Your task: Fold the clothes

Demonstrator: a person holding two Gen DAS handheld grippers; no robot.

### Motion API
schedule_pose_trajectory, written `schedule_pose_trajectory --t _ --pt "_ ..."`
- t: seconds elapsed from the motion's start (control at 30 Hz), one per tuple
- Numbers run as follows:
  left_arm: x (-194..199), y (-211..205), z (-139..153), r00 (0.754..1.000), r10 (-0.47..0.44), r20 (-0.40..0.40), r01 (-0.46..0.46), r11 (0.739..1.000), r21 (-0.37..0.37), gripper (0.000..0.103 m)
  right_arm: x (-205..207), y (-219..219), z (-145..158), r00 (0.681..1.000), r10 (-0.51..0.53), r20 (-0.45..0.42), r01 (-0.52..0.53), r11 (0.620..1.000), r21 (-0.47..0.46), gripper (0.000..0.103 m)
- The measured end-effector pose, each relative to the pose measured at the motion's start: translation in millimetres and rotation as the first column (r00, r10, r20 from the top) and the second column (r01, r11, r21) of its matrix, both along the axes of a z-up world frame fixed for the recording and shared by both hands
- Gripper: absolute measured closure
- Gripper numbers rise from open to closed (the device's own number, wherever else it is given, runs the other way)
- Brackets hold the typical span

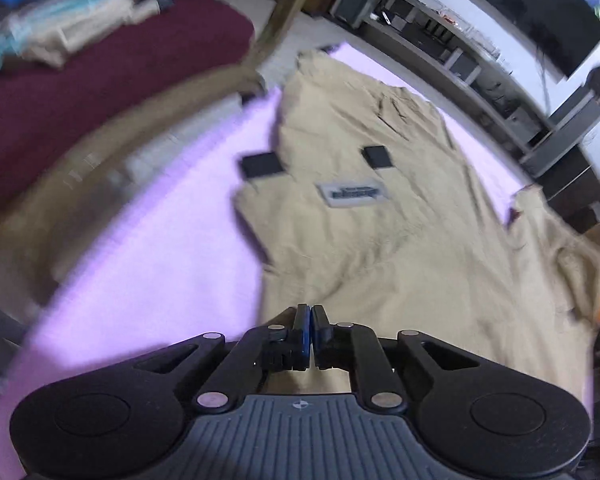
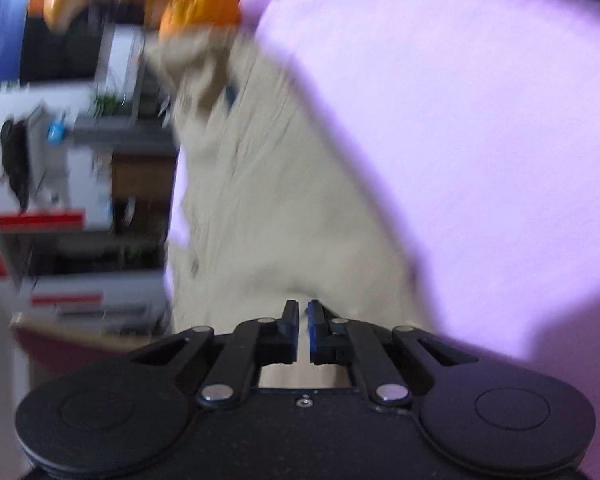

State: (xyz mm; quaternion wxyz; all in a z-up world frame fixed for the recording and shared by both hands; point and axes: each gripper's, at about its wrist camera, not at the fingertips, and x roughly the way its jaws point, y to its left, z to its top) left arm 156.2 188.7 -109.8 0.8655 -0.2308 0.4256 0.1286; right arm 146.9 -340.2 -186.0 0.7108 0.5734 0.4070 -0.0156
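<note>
Both grippers, left gripper (image 1: 311, 312) and right gripper (image 2: 303, 308), pinch the beige garment (image 1: 380, 232) with closed jaws; a thin hold could slip mid-fold

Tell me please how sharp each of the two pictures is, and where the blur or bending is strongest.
Left wrist view: the gripper and the beige garment are fairly sharp; the stack of clothes at top left is smeared, and the shelf bends with the fisheye. Right wrist view: nearly everything is motion-blurred, the garment and purple sheet included; only the gripper is crisp.
</note>
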Motion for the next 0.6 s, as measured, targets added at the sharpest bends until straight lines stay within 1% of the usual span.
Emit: schedule_pose_trajectory --t 0.03,0.1,0.17,0.2,0.27,0.33,0.4,0.47,0.53,0.6 --pt "-3 -6 6 1.0 -0.005 -0.012 0.005 0.998 0.07 0.097 -6 -4 8 1.0 -0.014 -0.005 0.013 0.999 -0.037 0.096" --pt "-15 -21 18 0.999 -0.036 -0.029 0.041 0.979 0.199 0.098 -17 -12 23 0.999 -0.041 -0.014 0.039 0.993 -0.112 0.091" --pt "-37 -30 30 0.994 -0.109 -0.001 0.108 0.981 0.159 0.098 -28 -12 42 1.0 -0.003 0.009 0.005 0.988 -0.155 0.083" --pt "-48 -35 36 0.989 -0.146 0.013 0.143 0.98 0.139 0.097 -33 -9 51 0.999 0.027 0.023 -0.023 0.987 -0.161 0.08" --pt "-69 -53 42 0.972 -0.234 0.027 0.231 0.969 0.087 0.094 -42 2 66 0.994 0.099 0.045 -0.09 0.982 -0.167 0.08" --pt "-85 -79 41 0.949 -0.314 0.027 0.312 0.948 0.06 0.094 -47 18 77 0.981 0.183 0.06 -0.17 0.968 -0.183 0.079" --pt "-98 -105 38 0.922 -0.387 0.021 0.386 0.922 0.038 0.094 -49 40 80 0.96 0.278 0.047 -0.26 0.937 -0.233 0.079" --pt "-101 -127 29 0.895 -0.446 -0.001 0.446 0.894 0.049 0.092 -51 64 79 0.929 0.368 0.029 -0.345 0.895 -0.282 0.079" --pt "-99 -136 21 0.882 -0.471 -0.032 0.472 0.879 0.074 0.091 -51 86 73 0.897 0.442 0.017 -0.415 0.854 -0.313 0.079" --pt "-99 -141 15 0.872 -0.487 -0.058 0.49 0.867 0.092 0.091 -52 99 65 0.873 0.488 0.011 -0.459 0.829 -0.32 0.08"
